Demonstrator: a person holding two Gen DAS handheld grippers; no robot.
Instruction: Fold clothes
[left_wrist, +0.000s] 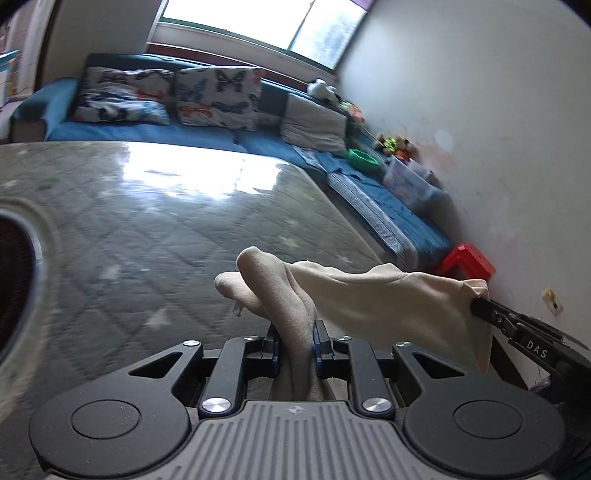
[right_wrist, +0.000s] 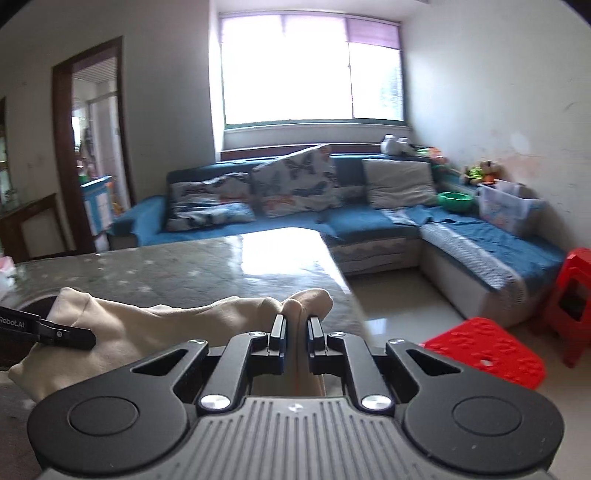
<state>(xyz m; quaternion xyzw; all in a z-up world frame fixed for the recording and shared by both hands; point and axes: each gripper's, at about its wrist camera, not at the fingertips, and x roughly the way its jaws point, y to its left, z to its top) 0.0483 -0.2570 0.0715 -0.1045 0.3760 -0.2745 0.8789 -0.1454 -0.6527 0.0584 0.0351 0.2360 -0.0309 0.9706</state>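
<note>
jaws pinching cream garment (left_wrist: 388, 299), both grippers

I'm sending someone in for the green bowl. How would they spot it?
Start at the blue corner sofa under the window. Follow it into the corner by the right wall: the green bowl sits on the seat between the grey cushion and the clear plastic box. Nothing else on the seat is green.

soft matt cloth garment (left_wrist: 388, 299), glossy table (left_wrist: 184, 206)

The cream garment (left_wrist: 388, 295) drops behind the left gripper's body, its lower part hidden. A dark round object (left_wrist: 14, 280) is cut off at the left edge. Toys (right_wrist: 480, 171) on the far sofa are too blurred to identify.
</note>
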